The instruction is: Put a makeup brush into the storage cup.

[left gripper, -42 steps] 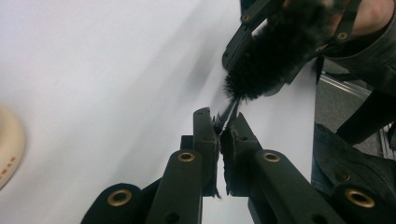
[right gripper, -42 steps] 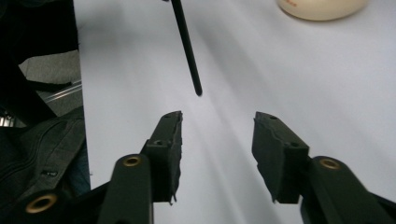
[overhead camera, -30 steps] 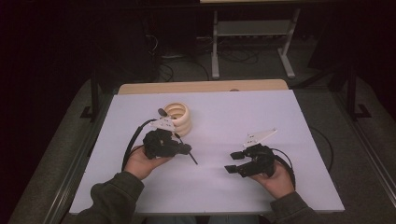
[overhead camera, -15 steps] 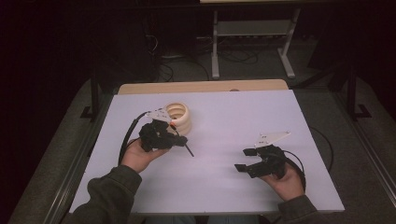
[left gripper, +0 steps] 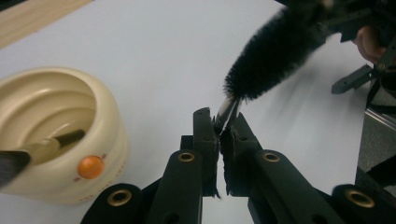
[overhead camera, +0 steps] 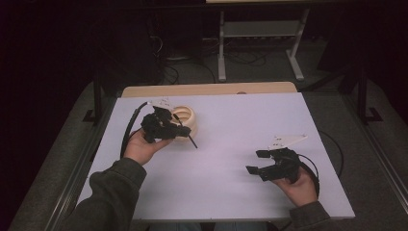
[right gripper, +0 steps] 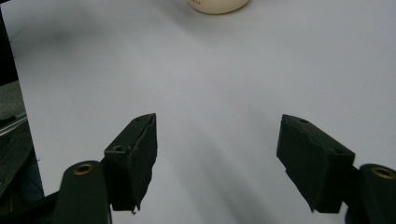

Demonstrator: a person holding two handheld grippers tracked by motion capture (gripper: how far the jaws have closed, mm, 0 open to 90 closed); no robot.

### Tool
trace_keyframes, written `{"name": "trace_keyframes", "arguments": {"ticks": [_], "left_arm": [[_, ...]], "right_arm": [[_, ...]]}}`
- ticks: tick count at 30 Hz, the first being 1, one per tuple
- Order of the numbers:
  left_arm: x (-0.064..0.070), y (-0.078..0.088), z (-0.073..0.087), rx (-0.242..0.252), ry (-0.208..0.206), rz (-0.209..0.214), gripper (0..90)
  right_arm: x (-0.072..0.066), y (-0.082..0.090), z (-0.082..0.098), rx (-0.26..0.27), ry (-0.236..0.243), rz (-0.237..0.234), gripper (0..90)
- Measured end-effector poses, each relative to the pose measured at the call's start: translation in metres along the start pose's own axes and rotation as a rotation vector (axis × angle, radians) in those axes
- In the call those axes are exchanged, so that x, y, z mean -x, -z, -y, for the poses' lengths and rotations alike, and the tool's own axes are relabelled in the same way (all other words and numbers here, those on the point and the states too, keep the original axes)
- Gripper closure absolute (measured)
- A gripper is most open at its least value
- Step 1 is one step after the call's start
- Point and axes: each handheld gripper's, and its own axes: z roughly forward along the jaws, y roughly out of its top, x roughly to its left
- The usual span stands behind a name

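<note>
Gripping brush (left gripper: 271,51) beside bowl (overhead camera: 185,121) – left tongs (left gripper: 219,128) clamped; right tongs (right gripper: 217,154) just spread wide, empty

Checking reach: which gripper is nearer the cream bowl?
Left. The left gripper, shut on a black brush, is right beside the cream bowl; the right gripper sits open, far across the table.

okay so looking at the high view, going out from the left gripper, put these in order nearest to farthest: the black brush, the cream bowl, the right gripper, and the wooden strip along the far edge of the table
1. Black brush: clamped in the left gripper, slanting toward the table's middle.
2. Cream bowl: right beside it, just behind.
3. Wooden strip: along the far edge.
4. Right gripper: across the table, near side, jaws open.
</note>
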Motion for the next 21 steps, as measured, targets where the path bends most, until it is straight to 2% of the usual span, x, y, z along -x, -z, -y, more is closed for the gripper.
{"name": "trace_keyframes", "arguments": {"ticks": [1,5,17,21], "left_arm": [[-0.001,0.001,-0.003,0.002,0.002,-0.005,85.0],[-0.004,0.004,-0.012,0.0,0.001,-0.021,85.0],[-0.016,0.016,-0.034,0.017,0.033,-0.065,85.0],[-0.023,0.024,-0.044,0.03,0.053,-0.098,85.0]], "right_arm": [[0.001,0.0,0.001,0.003,0.01,0.003,27.8],[0.001,0.001,0.002,-0.004,0.0,0.004,27.7],[0.004,0.004,0.003,0.004,0.003,0.014,26.4],[0.004,0.004,0.002,0.007,0.003,0.006,26.9]]}}
